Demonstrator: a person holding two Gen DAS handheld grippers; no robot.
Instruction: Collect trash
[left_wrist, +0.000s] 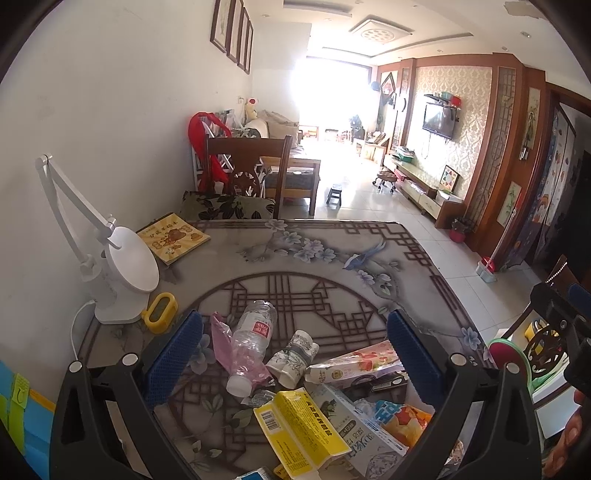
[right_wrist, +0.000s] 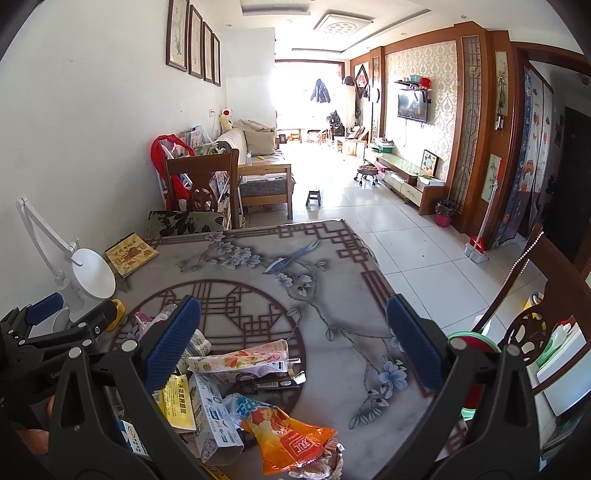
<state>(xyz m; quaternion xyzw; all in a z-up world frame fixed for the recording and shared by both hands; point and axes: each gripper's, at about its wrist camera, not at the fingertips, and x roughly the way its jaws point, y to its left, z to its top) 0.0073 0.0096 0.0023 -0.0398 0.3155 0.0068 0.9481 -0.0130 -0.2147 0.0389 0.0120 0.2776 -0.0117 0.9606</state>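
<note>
Clear plastic bottle (left_wrist: 251, 341) lies between left claw (left_wrist: 295, 354) spread fingers; right claw (right_wrist: 293, 343) agape, empty.

A heap of trash lies on the counter (left_wrist: 332, 258) in the lower middle of the left wrist view. A bottle (left_wrist: 251, 343) sits at its left, a crushed cup (left_wrist: 291, 358) just right of it, a box (left_wrist: 299, 428) below them and a snack bag (left_wrist: 402, 421) at lower right. A lamp (left_wrist: 122, 273) stands at the left edge, a book (left_wrist: 173, 238) behind it. A chair (left_wrist: 243, 184) stands beyond the counter's far edge.
</note>
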